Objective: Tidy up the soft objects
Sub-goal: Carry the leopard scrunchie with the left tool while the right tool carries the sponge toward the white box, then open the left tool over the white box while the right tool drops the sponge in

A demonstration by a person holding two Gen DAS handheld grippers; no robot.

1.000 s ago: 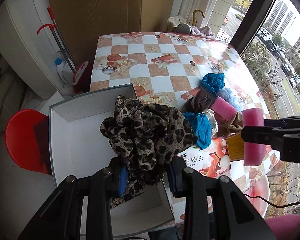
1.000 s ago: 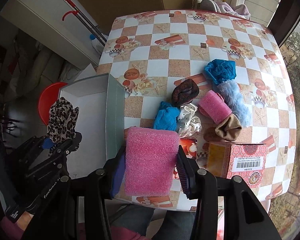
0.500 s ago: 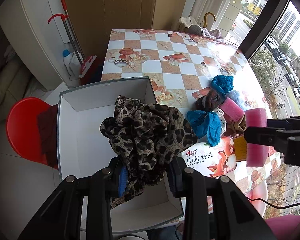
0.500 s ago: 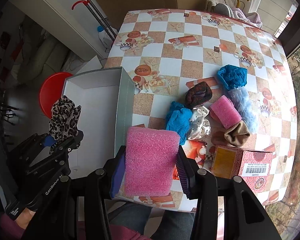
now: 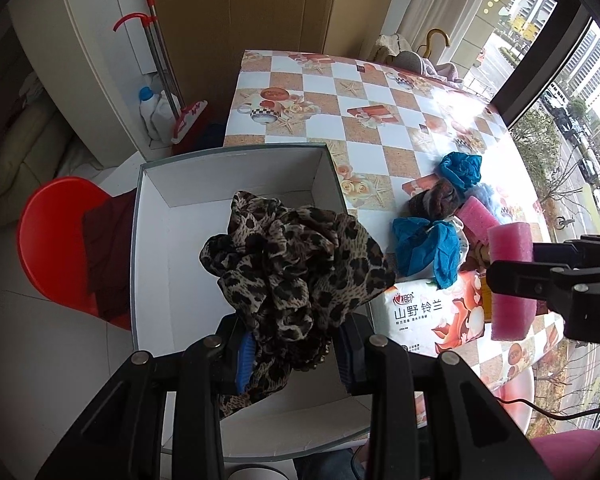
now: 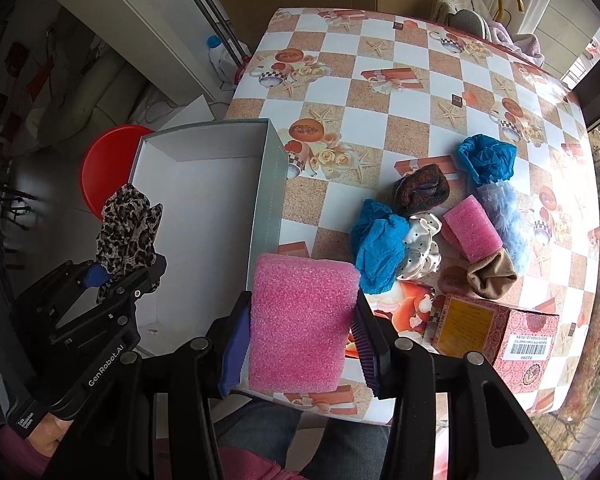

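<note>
- Two grips are full at once; from my left wrist view, my left gripper (image 5: 292, 354) is clenched on a leopard-print scarf (image 5: 296, 268), whose bunched folds billow up above the pads.
- That scarf hangs over the open white box (image 5: 168, 264), which sits at the near left corner of the checkered tablecloth (image 5: 364, 120); nothing else shows on the box floor.
- Off to the right in this view, my right gripper (image 5: 512, 276) comes in from the side, closed on a pink foam block (image 5: 510, 280) held above the table's near edge.
- Beyond it lies a heap of soft things: a blue cloth (image 5: 430, 250), a second blue cloth (image 5: 460, 170) further back, a dark knitted piece (image 5: 434, 202) between them, and a smaller pink foam block (image 5: 474, 218).
- A tissue pack (image 5: 428, 316) with printed characters lies just right of the box.
- A red stool (image 5: 56, 240) stands on the floor to the left of the box.
- From my right wrist view, my right gripper (image 6: 298, 350) squeezes the pink foam block (image 6: 300, 324) by its two long sides, over the table's near edge and just right of the box wall (image 6: 266, 200).
- My left gripper (image 6: 126, 270) shows at the left, over the box, the leopard-print scarf (image 6: 128, 232) standing up out of it.
- On the cloth, well apart from the box, I see the blue cloth (image 6: 376, 248) touching a white dotted scrunchie (image 6: 420, 246), then the smaller pink foam block (image 6: 472, 234), a tan sock (image 6: 492, 276), a pale blue fluffy piece (image 6: 504, 216), and a red patterned carton (image 6: 500, 336) at the near right.
</note>
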